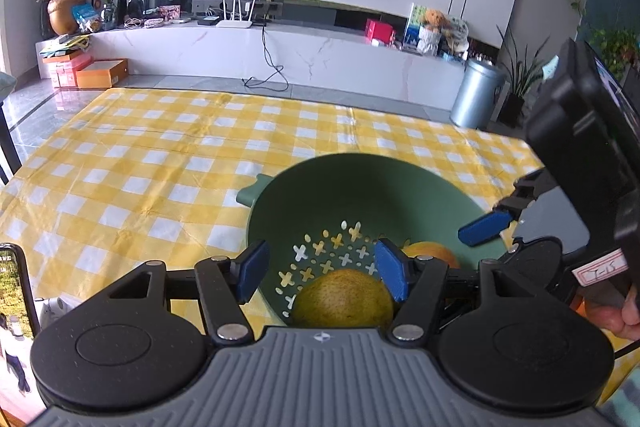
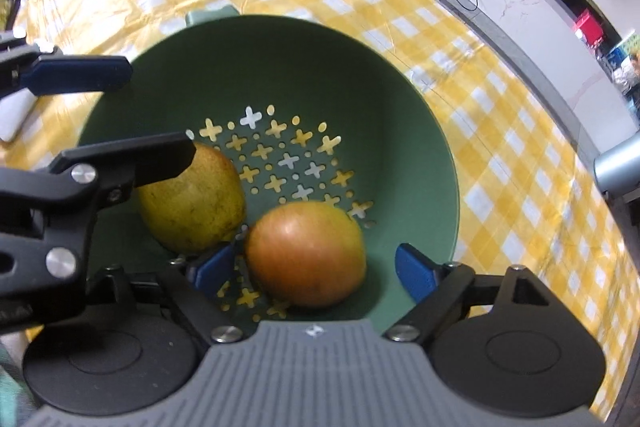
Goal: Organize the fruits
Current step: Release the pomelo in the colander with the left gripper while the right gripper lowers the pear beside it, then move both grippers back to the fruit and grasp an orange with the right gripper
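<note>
A green colander bowl [image 2: 280, 67] stands on the yellow checked tablecloth [image 1: 160, 155]. Two fruits lie in it: a yellow-green pear [image 2: 192, 207] and a rounder orange-yellow fruit [image 2: 308, 255]. My right gripper [image 2: 314, 271] hangs over the bowl, open, its blue pads on either side of the orange-yellow fruit with a gap on the right. My left gripper [image 1: 322, 269] is open too, one pad at the bowl's rim and the other inside, above the pear [image 1: 344, 301]. The left gripper [image 2: 160, 111] enters the right wrist view from the left. One blue finger [image 1: 484, 227] of the right gripper shows over the rim.
A phone [image 1: 14, 311] stands at the table's near left edge. A person's hand [image 1: 624, 315] grips the right tool. Beyond the table are a white TV cabinet [image 1: 280, 47], a metal bin [image 1: 476, 95] and orange boxes [image 1: 100, 73] on the floor.
</note>
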{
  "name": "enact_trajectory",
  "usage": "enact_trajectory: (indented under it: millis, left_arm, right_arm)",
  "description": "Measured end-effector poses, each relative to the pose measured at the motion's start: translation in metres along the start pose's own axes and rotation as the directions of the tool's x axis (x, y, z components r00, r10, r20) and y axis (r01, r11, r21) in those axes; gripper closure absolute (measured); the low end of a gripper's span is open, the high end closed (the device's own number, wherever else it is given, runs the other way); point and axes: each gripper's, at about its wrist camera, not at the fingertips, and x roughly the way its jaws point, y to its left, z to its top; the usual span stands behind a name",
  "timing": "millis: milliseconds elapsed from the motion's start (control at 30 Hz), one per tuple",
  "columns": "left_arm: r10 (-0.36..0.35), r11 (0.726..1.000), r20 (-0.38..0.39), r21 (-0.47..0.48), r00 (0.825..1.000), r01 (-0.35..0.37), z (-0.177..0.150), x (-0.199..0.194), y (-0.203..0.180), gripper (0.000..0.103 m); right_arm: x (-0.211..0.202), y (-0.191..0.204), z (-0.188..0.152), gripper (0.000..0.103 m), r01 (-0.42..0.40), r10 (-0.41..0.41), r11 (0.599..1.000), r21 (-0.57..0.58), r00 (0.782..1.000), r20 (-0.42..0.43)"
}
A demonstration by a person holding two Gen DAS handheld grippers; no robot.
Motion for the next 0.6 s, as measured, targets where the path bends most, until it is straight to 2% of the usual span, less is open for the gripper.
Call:
enact_trajectory:
  millis: [200,300,400,533,600]
  left_arm:
    - [-0.010,1.000,0.024,-0.027,1.000,0.011,-0.002,-0.009,-0.001,0.031]
    - [-0.031,0.999,0.024,-0.041,0.999,0.032,-0.005,-0.017,-0.006,0.031]
    - [-0.042,0.999,0.035,-0.027,0.999,0.043,-0.007,-0.025,-0.016,0.031]
    - [-0.062,0.998,0.031,-0.012,0.998,0.063,-0.008,-0.032,-0.033,0.031]
    - [-0.076,0.997,0.028,-0.001,0.997,0.077,-0.008,-0.035,-0.042,0.031]
  right_arm:
    - [-0.029,-0.006,-0.018,0.019,-0.009,0.005,0.999,0.038,0.994,0.107]
    - [-0.053,-0.010,-0.039,0.019,-0.002,-0.015,0.997,0.081,0.980,0.200]
    - [-0.072,-0.016,-0.066,0.019,-0.020,-0.027,0.987,0.159,0.956,0.293]
    - [-0.089,-0.028,-0.109,0.019,-0.050,-0.053,0.960,0.275,0.934,0.354]
    - [-0.094,-0.032,-0.132,0.019,-0.022,-0.096,0.951,0.310,0.928,0.360]
